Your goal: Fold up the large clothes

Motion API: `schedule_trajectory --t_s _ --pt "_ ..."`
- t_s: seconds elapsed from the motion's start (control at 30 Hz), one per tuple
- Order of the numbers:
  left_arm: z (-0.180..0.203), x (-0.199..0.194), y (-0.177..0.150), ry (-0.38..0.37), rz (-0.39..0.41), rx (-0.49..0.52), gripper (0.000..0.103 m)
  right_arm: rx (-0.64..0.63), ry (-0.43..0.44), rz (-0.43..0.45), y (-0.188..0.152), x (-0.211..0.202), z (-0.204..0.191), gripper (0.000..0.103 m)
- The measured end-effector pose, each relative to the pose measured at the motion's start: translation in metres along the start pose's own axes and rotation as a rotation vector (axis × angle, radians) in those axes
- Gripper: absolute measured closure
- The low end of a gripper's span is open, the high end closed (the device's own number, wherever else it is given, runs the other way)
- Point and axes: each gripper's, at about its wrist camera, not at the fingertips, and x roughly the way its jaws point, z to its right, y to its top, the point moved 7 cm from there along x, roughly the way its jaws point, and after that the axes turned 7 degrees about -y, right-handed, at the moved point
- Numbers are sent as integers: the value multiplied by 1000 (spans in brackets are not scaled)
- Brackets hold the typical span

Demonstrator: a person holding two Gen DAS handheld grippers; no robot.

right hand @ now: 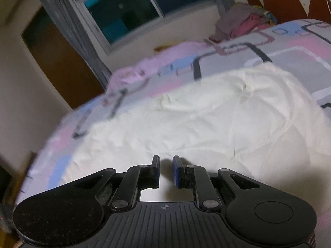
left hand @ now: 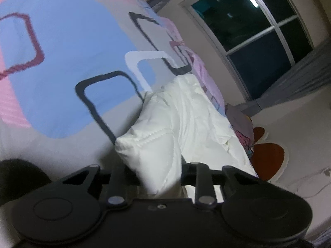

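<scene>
On the bed (right hand: 238, 62), a white quilted garment (right hand: 206, 113) is spread: soft, light, puffy, probably slippery. One edge is pinched by the left tongs (left hand: 163, 177). The right tongs (right hand: 166, 171), narrowly parted, hold nothing; a stitched hem should be gripped.

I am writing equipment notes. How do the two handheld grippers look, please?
Both are matte black, with round discs at each side and silver rivets on the linkages. The right gripper has blue pads, a ribbed base and a small crosshair mark. The left gripper has a smooth base.
</scene>
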Motion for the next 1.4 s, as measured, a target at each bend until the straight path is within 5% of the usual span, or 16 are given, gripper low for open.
schedule_trajectory --t_s 0.13,0.37,0.6,0.9,1.17,1.3,1.4 --pt "6 -2 3 -20 3 52 79 -34 -78 -80 -15 34 13 103" --pt "14 0 3 -10 -6 98 79 -3 -69 -114 -20 40 22 103" --pt "17 -3 2 -6 -13 128 79 -19 -19 -14 -3 -2 -3 103" --pt "36 -10 5 -37 -6 211 79 -42 -66 -116 -29 58 -2 103" --pt "48 -14 7 -48 -19 271 79 1 -29 -95 -16 9 -3 103" --pt "66 -18 5 -84 -24 351 79 32 -40 -211 -42 30 4 103" --pt "85 -19 0 -100 -35 420 79 48 -42 -215 -47 47 7 103"
